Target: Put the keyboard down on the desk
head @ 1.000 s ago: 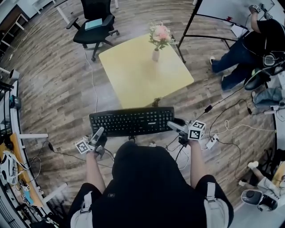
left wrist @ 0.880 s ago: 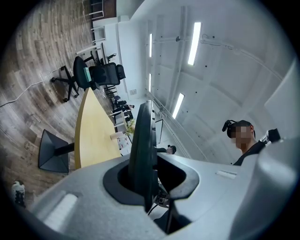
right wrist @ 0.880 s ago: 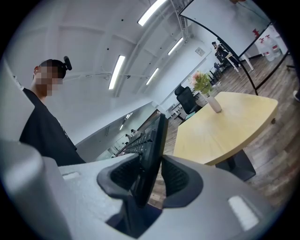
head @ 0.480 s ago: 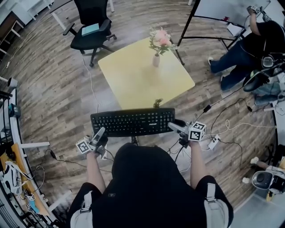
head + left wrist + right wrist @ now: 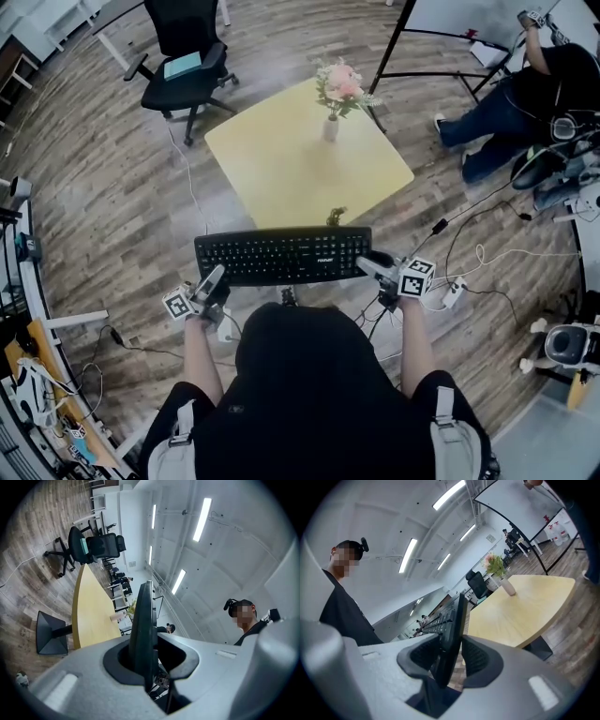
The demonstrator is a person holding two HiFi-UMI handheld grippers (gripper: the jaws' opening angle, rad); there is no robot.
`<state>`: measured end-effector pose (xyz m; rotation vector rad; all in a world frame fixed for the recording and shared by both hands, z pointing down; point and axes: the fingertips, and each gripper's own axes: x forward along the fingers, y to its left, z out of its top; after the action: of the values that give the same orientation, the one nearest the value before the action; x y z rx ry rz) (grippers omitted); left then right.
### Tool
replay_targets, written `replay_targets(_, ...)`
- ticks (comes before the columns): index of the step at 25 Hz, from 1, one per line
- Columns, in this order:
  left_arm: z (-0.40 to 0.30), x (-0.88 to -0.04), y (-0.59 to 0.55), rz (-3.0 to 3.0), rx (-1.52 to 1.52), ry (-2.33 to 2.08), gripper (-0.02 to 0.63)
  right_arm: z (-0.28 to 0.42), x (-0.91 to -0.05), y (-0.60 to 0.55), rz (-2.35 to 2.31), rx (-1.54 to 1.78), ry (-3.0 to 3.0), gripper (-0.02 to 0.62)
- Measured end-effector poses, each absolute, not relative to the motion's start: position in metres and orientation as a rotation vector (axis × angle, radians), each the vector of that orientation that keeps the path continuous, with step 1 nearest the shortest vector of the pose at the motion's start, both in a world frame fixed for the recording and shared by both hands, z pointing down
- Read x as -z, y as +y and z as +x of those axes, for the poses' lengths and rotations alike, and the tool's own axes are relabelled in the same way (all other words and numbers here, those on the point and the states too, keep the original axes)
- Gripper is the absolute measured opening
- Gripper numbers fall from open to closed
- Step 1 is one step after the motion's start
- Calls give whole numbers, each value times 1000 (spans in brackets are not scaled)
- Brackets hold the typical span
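A black keyboard (image 5: 281,255) hangs level in the air, held by its two ends, keys up. My left gripper (image 5: 214,275) is shut on its left end and my right gripper (image 5: 367,262) is shut on its right end. The yellow desk (image 5: 309,164) lies just beyond; its near corner meets the keyboard's far edge in the head view. In the left gripper view the keyboard (image 5: 143,625) stands edge-on between the jaws of the left gripper (image 5: 145,658), with the desk (image 5: 91,609) ahead. In the right gripper view the jaws of the right gripper (image 5: 449,660) clamp the keyboard (image 5: 452,630) beside the desk (image 5: 525,606).
A vase of pink flowers (image 5: 331,127) stands near the desk's far edge. A black office chair (image 5: 183,52) is at the far left. A person (image 5: 511,94) sits at the right by a black board stand (image 5: 412,37). Cables and a power strip (image 5: 455,291) lie on the wooden floor.
The keyboard and both grippers have moved a little closer to the desk as the person steps forward. Both grips look unchanged.
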<state>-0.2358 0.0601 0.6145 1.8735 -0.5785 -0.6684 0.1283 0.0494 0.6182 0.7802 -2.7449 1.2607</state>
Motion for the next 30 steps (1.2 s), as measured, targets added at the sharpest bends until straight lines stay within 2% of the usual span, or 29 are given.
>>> replay_targets(18, -283, -624, 30, 1878, 619, -516, 81, 80, -634, 46, 935, -1301, -2746, 153)
replay_targets(30, -288, -635, 21, 1869, 598, -506, 81, 76, -638, 45, 989, -1309, -2725, 155)
